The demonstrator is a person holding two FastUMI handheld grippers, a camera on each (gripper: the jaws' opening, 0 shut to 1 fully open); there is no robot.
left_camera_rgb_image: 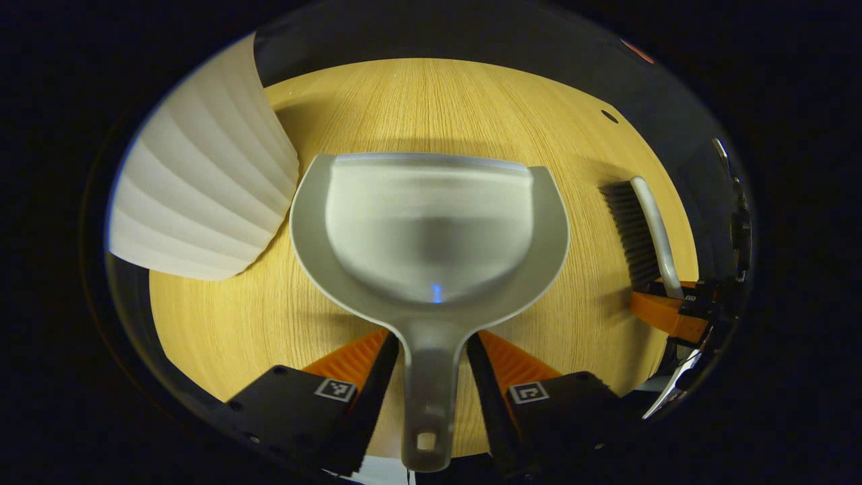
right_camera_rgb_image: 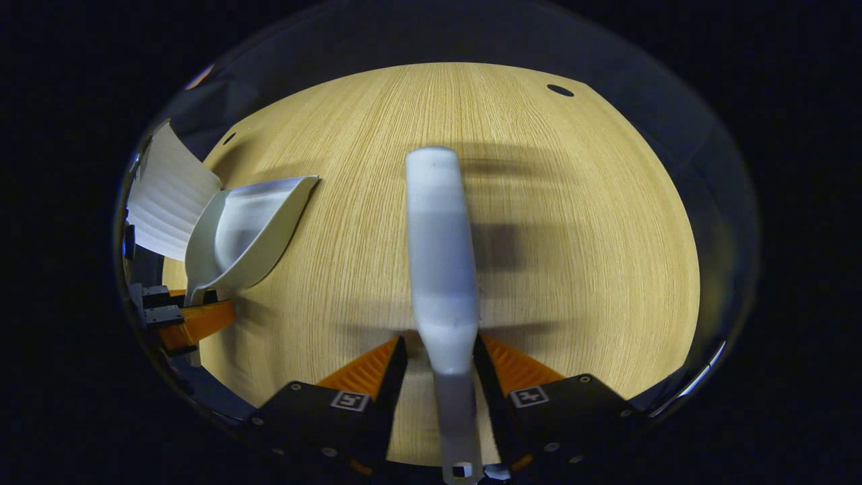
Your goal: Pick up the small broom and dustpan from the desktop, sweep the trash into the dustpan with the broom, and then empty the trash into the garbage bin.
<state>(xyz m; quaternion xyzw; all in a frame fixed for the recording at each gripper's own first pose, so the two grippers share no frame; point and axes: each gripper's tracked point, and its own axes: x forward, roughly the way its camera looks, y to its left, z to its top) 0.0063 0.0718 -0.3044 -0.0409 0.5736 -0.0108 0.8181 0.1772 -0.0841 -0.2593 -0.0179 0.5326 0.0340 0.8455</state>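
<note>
A: Nearest to the lens, the left gripper (left_camera_rgb_image: 431, 377) has both fingers pressed on the handle of the dustpan (left_camera_rgb_image: 431, 229). It holds the pan over the worktop (left_camera_rgb_image: 431, 94), and the scoop looks empty.

B: And the right gripper (right_camera_rgb_image: 438, 367)?

A: It is closed on the handle of the broom (right_camera_rgb_image: 438, 249), which points forward above the worktop. In the left gripper view the bristles (left_camera_rgb_image: 630, 232) are to the right of the dustpan, well apart from it.

B: So picking up is done?

A: I judge yes, both tools are in hand. The bin (left_camera_rgb_image: 202, 182), white and ribbed, stands just beside the dustpan on its left side.

B: What about the trash?

A: I see none on the wood near the dustpan. I cannot tell if sweeping is finished or not yet started; the empty pan next to the bin suggests emptying may be done.
</note>
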